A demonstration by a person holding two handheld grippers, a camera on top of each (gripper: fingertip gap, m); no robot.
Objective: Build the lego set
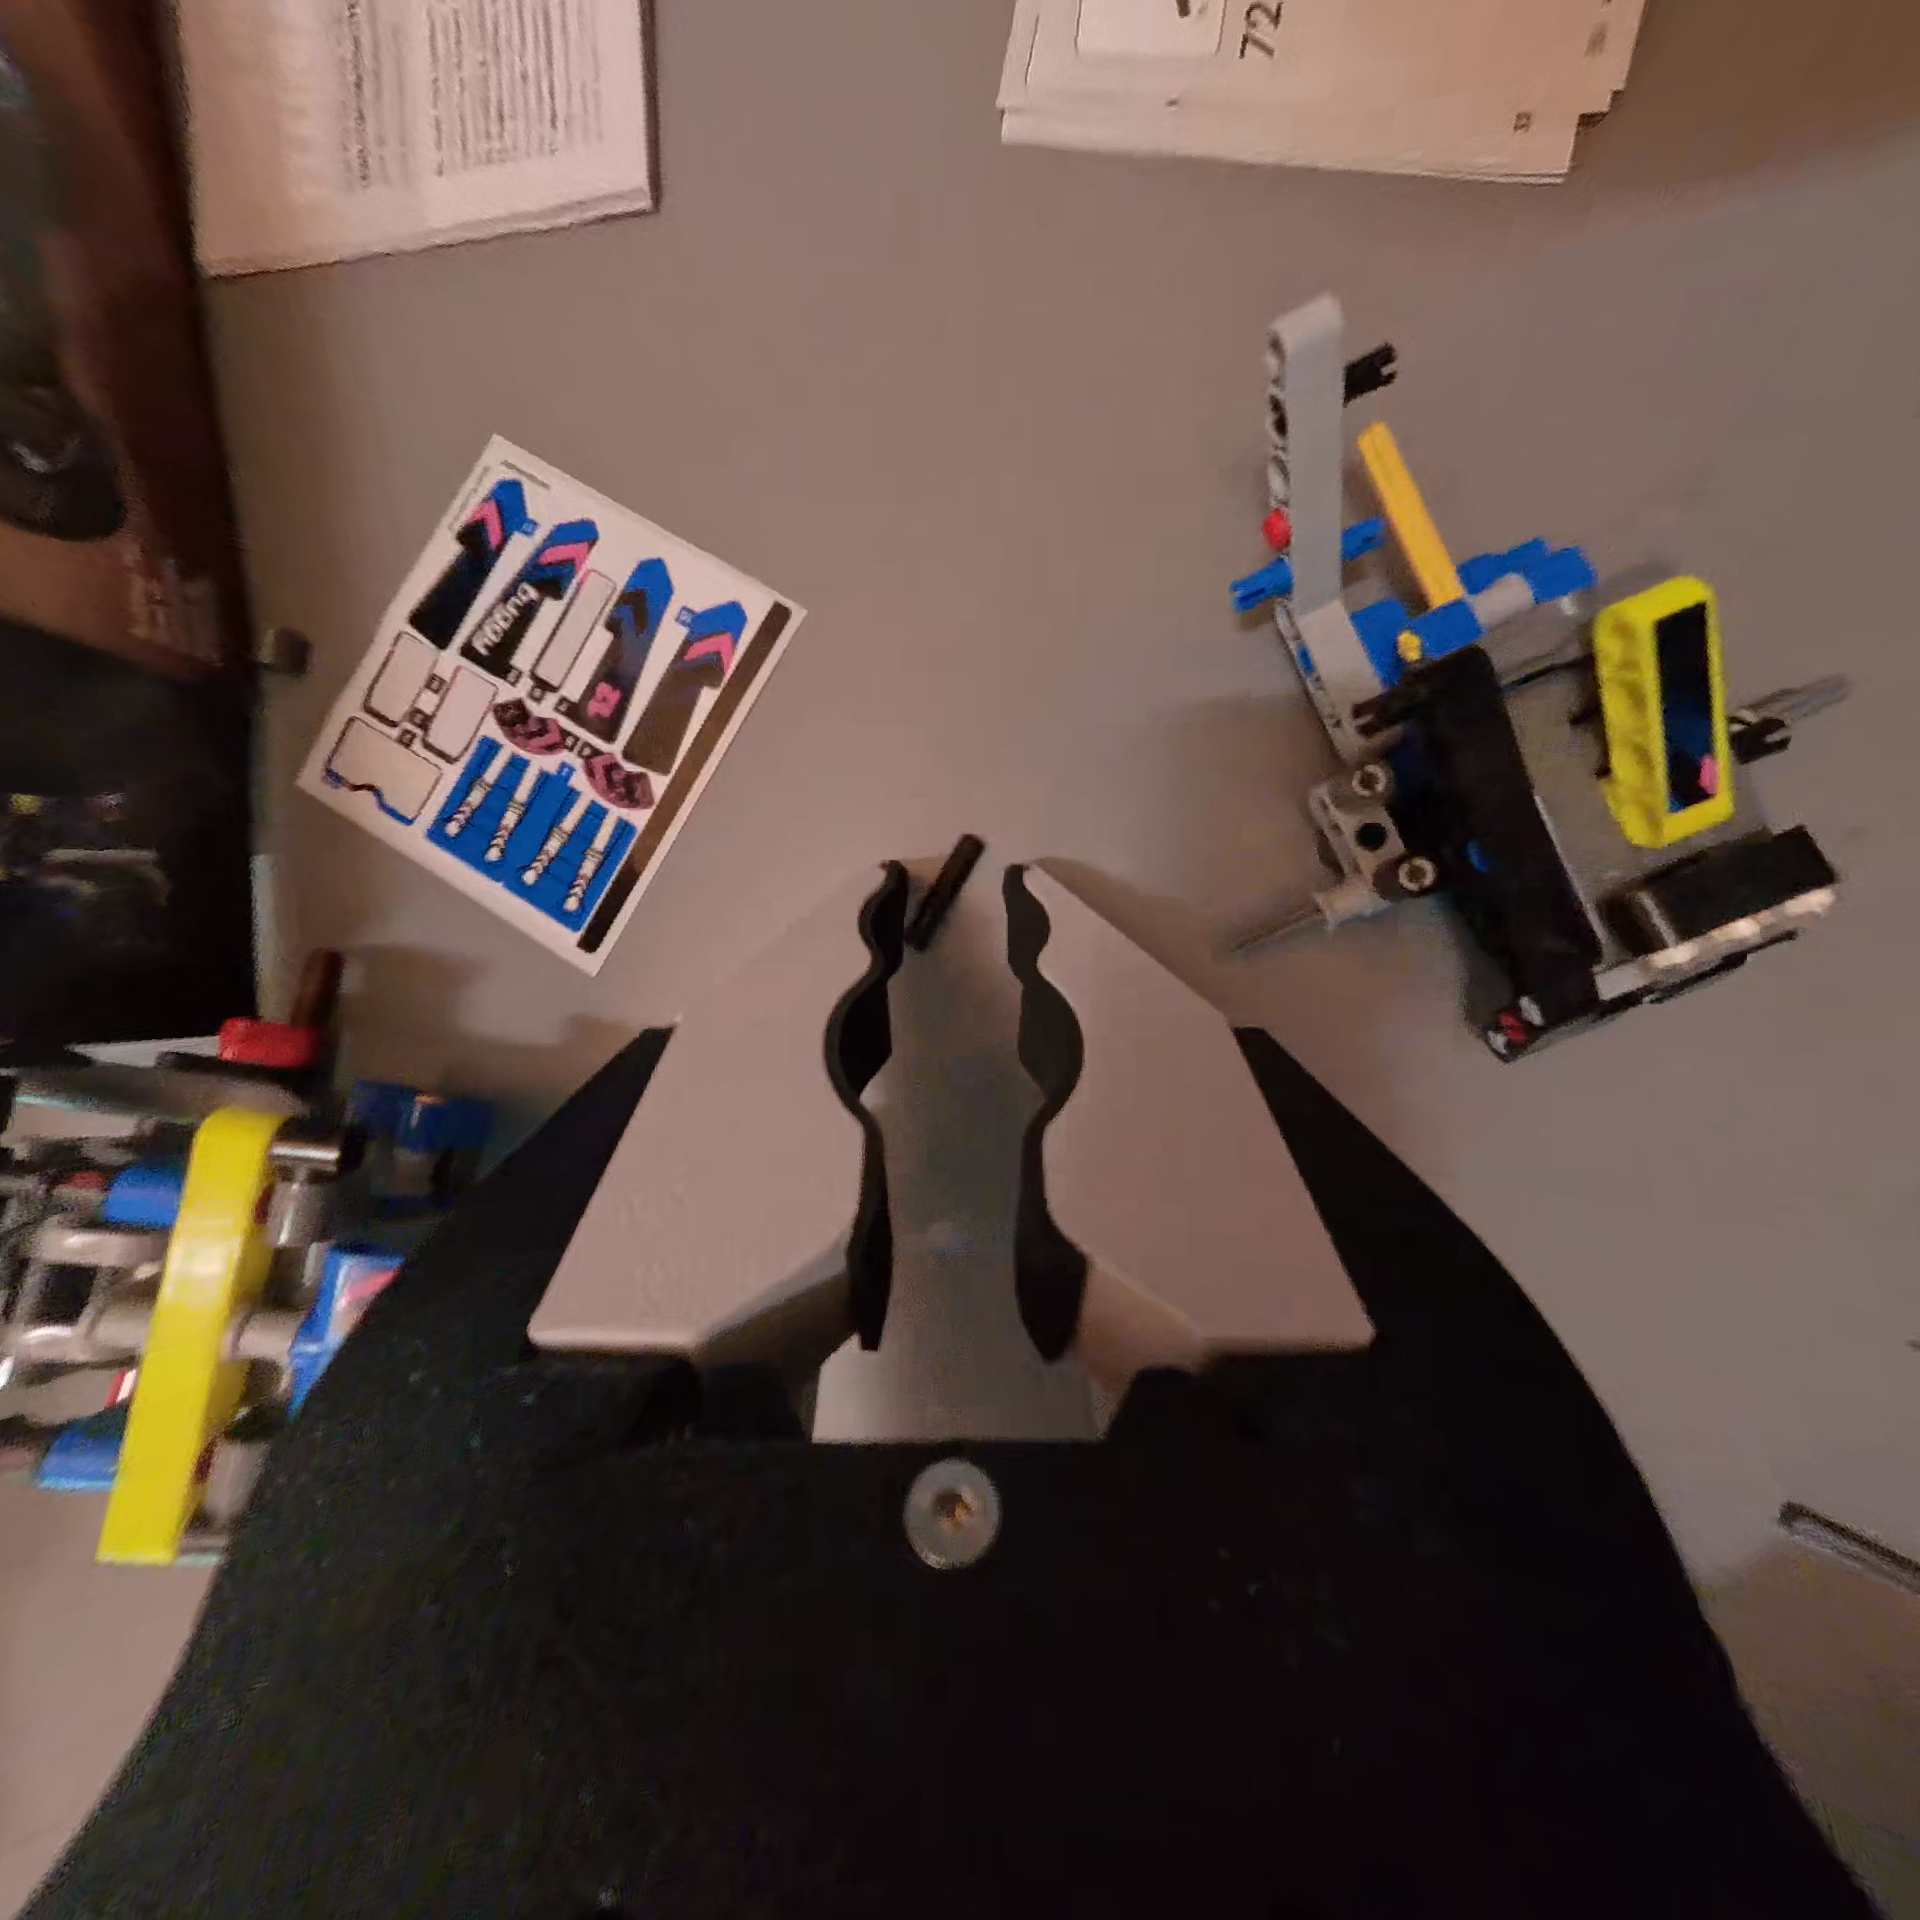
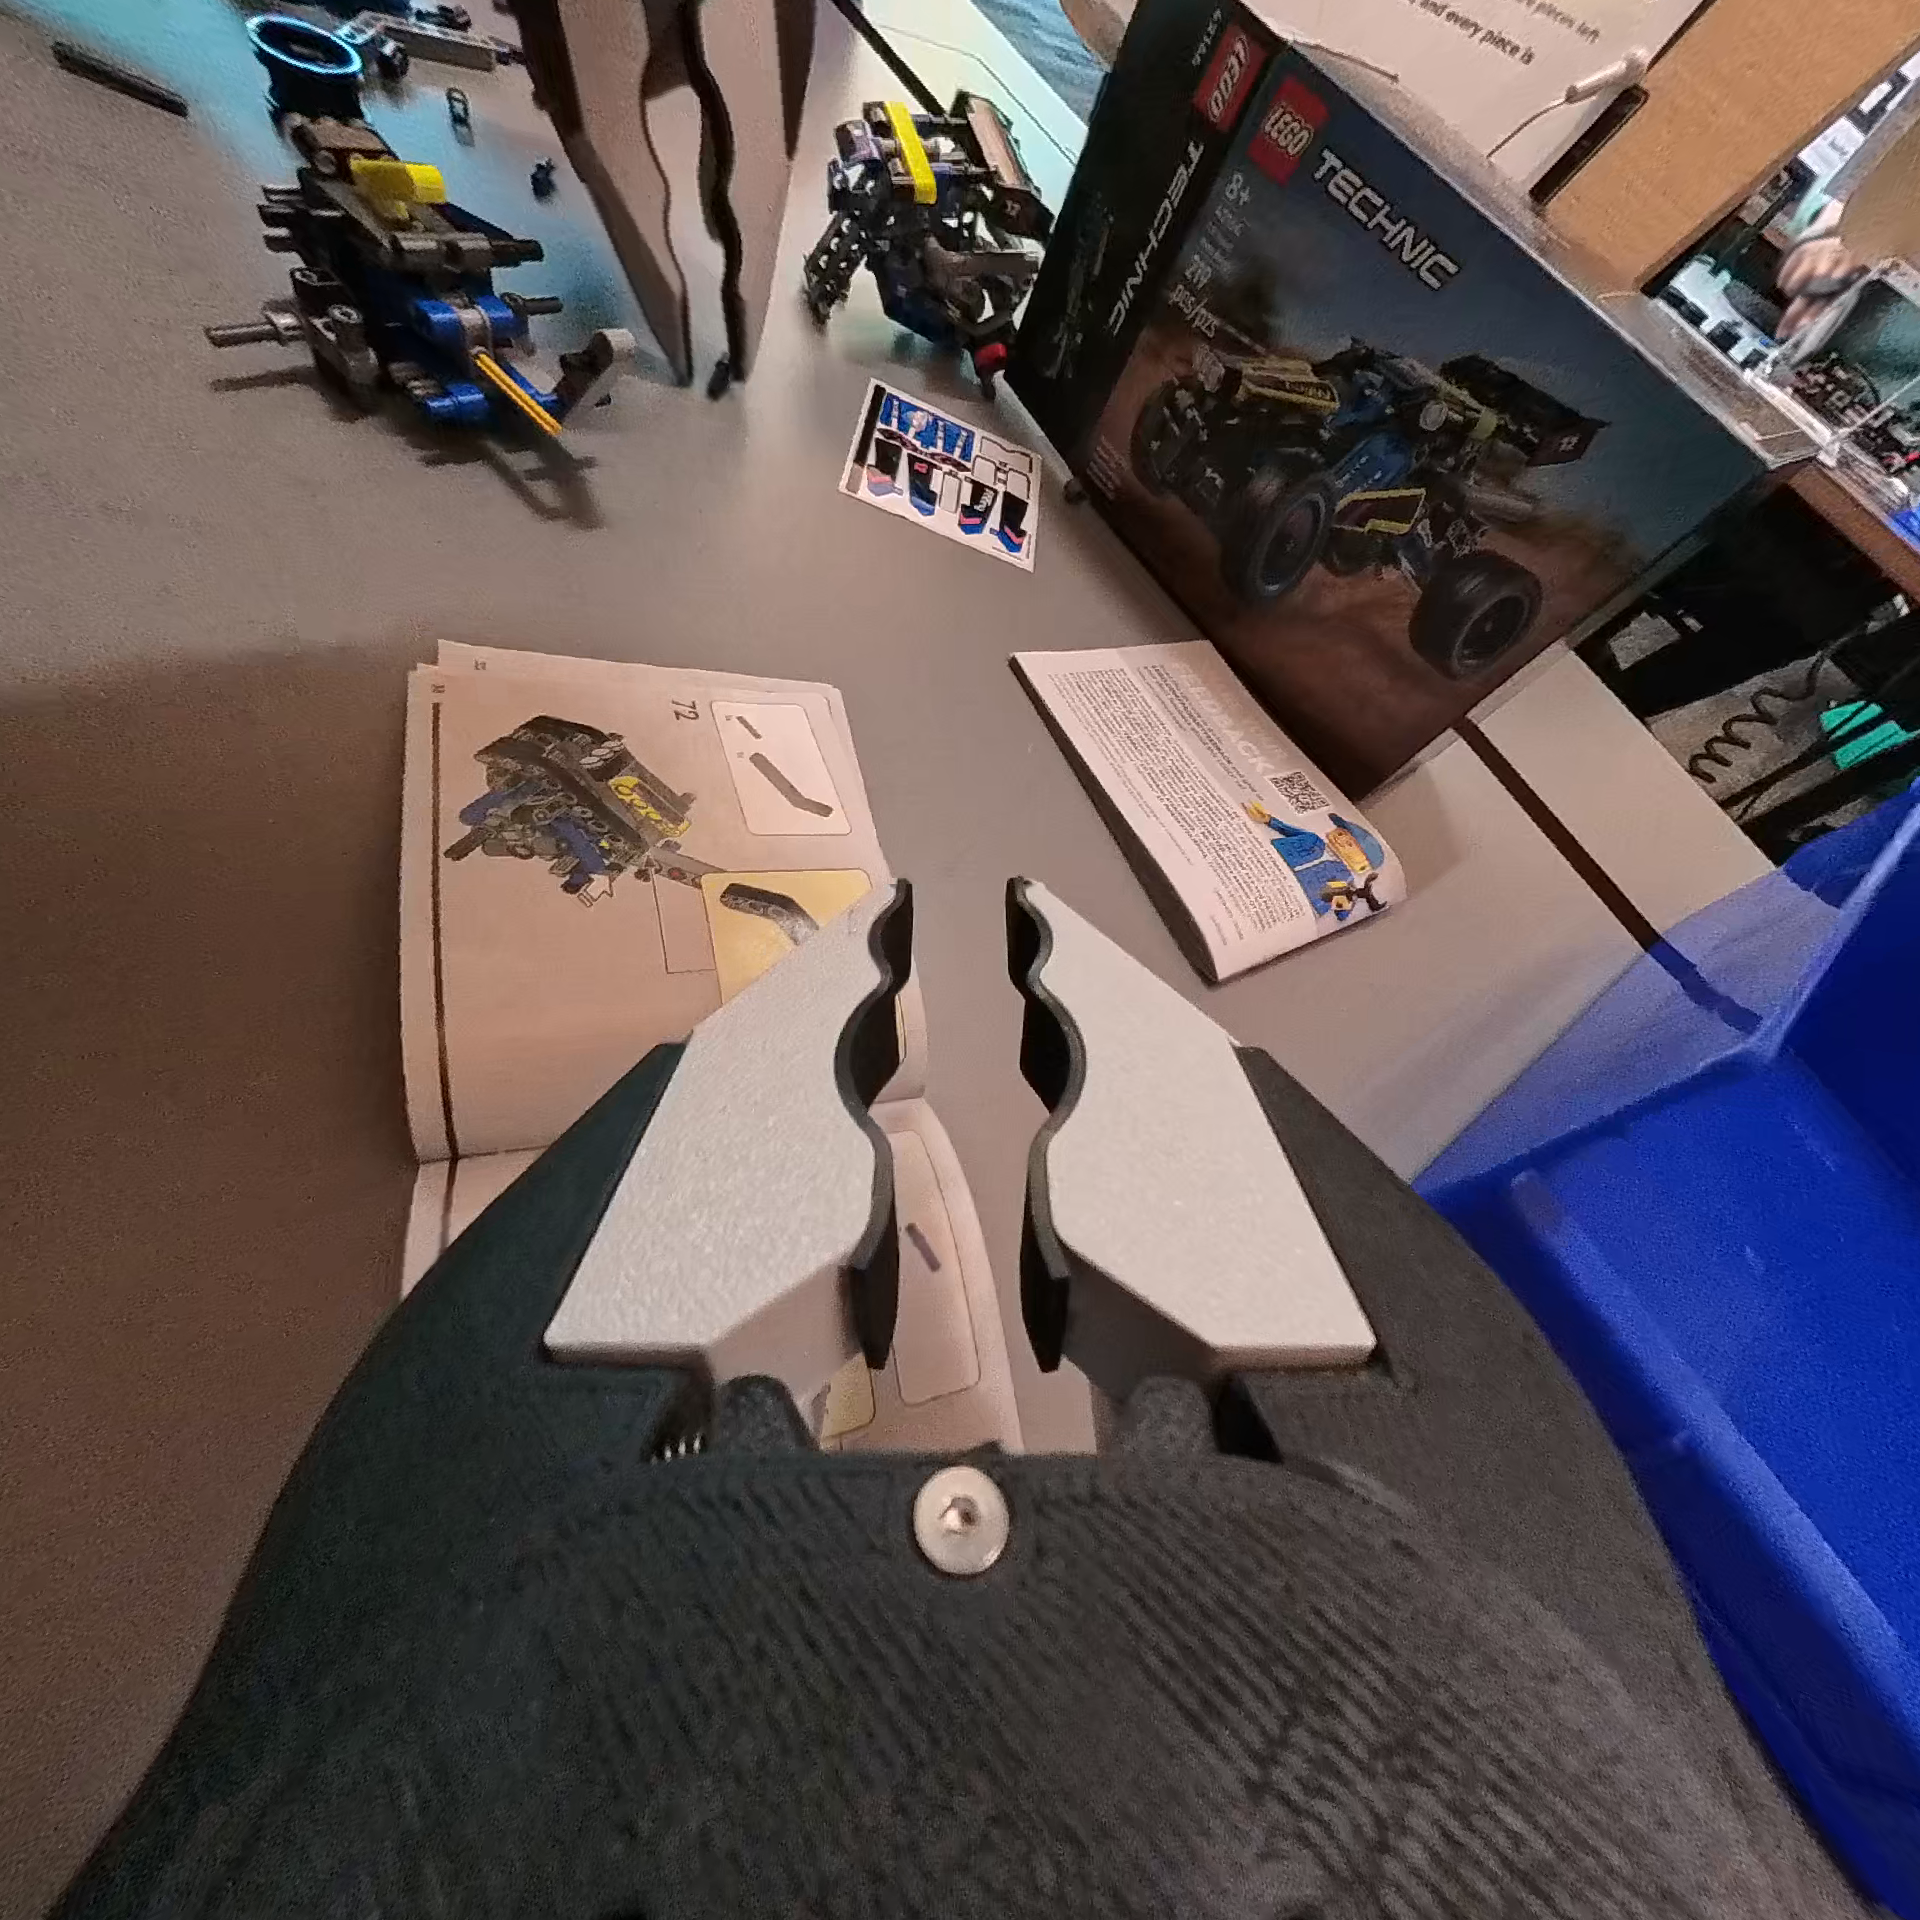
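- My left gripper (image 1: pixel 956 878) is open over the grey table (image 1: pixel 935 520), nothing gripped; a small black pin (image 1: pixel 943 891) lies on the table between the tips, close to the left pad, right pad clearly apart from it
- My right gripper (image 2: pixel 958 899) is open and holds nothing, hovering over the right edge of the open instruction booklet (image 2: pixel 582 883)
- Right of my right gripper: blue bin (image 2: pixel 1714 1299); a closed booklet (image 2: pixel 1205 800) just ahead
- Sticker sheet (image 1: pixel 551 696) up-left of my left tips
- Partly built blue, black and yellow model (image 1: pixel 1538 748) to the right, well apart
- Second sub-assembly with yellow piece (image 1: pixel 197 1299) at left edge, blurred
- Farther: toy box (image 2: pixel 1351 416) standing beyond the closed booklet, sticker sheet beside it
- Left gripper shows in the right view, tips down at the table between the two models
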